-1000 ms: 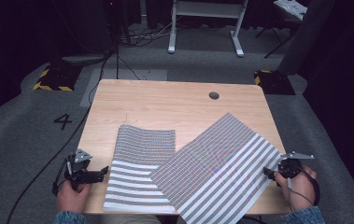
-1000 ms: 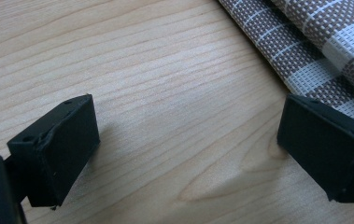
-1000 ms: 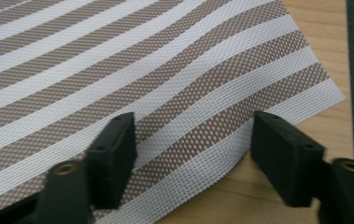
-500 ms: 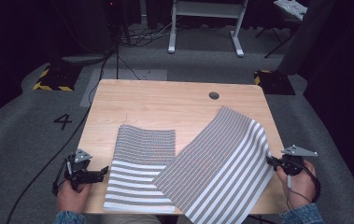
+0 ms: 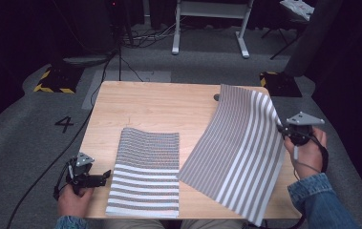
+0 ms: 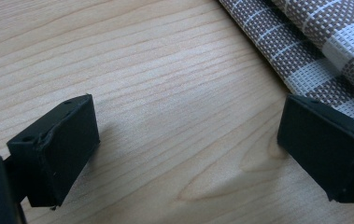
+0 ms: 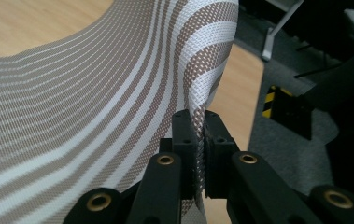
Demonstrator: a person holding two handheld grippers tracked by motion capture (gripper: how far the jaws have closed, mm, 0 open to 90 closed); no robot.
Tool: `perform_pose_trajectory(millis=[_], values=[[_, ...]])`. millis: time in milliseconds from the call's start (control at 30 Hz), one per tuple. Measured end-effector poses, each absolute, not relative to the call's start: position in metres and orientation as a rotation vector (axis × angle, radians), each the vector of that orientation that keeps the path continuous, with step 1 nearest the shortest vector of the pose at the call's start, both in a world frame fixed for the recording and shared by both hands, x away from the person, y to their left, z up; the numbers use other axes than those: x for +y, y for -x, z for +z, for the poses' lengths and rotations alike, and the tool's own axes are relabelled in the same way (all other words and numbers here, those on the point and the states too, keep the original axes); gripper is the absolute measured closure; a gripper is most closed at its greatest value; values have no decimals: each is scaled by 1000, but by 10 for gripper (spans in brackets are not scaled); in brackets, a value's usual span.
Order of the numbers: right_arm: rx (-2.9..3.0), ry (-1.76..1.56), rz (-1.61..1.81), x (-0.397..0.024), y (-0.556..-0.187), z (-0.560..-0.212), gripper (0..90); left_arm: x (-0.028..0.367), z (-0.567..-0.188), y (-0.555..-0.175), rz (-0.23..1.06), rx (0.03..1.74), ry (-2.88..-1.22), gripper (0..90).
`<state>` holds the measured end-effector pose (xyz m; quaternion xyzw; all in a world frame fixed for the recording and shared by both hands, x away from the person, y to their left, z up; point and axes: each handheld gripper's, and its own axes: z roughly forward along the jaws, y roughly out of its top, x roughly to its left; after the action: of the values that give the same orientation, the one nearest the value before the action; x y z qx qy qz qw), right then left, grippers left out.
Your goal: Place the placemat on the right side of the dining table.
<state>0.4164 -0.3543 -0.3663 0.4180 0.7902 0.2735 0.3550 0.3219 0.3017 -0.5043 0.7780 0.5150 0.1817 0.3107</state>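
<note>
Two brown-and-white striped woven placemats are on the wooden table. The left placemat lies flat near the front edge. The right placemat is lifted by its right edge and curves up off the table. My right gripper is shut on that edge, with the cloth pinched between its jaws. My left gripper rests at the table's front left, open, its jaws wide over bare wood beside the left placemat, holding nothing.
A small dark hole sits near the table's far right edge. A cable runs across the grey floor at the left. A white stand's legs and yellow-black blocks stand beyond the table.
My right gripper closed on the right placemat's edge and rose, lifting that side so the mat now curls upward. The left gripper and left placemat stayed put.
</note>
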Motion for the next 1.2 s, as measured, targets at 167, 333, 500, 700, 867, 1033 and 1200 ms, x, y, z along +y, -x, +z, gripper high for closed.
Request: perform_pose_trajectory(millis=[167, 333, 500, 700, 867, 1033, 1200], values=[[2030, -977, 618, -351, -467, -367, 706, 302, -504, -322, 482, 1361, -2053, 54], [1859, -1023, 592, -357, -488, -378, 380, 302, -504, -322, 480, 1360, -2054, 54], [1847, -1073, 644, -370, -470, -377, 377, 302, -504, -321, 484, 1364, -2055, 54], [1932, -1100, 746, -359, -437, -380, 373, 302, -504, -322, 480, 1361, -2052, 51], [2010, -1149, 832, -340, -414, -384, 361, 301, -504, -323, 481, 1368, -2053, 46], [2133, -1160, 917, -307, -388, -388, 356, 301, -504, -323, 481, 1368, -2053, 46], [2244, -1128, 990, -269, -368, -388, 339, 301, -504, -323, 483, 1369, -2054, 46]])
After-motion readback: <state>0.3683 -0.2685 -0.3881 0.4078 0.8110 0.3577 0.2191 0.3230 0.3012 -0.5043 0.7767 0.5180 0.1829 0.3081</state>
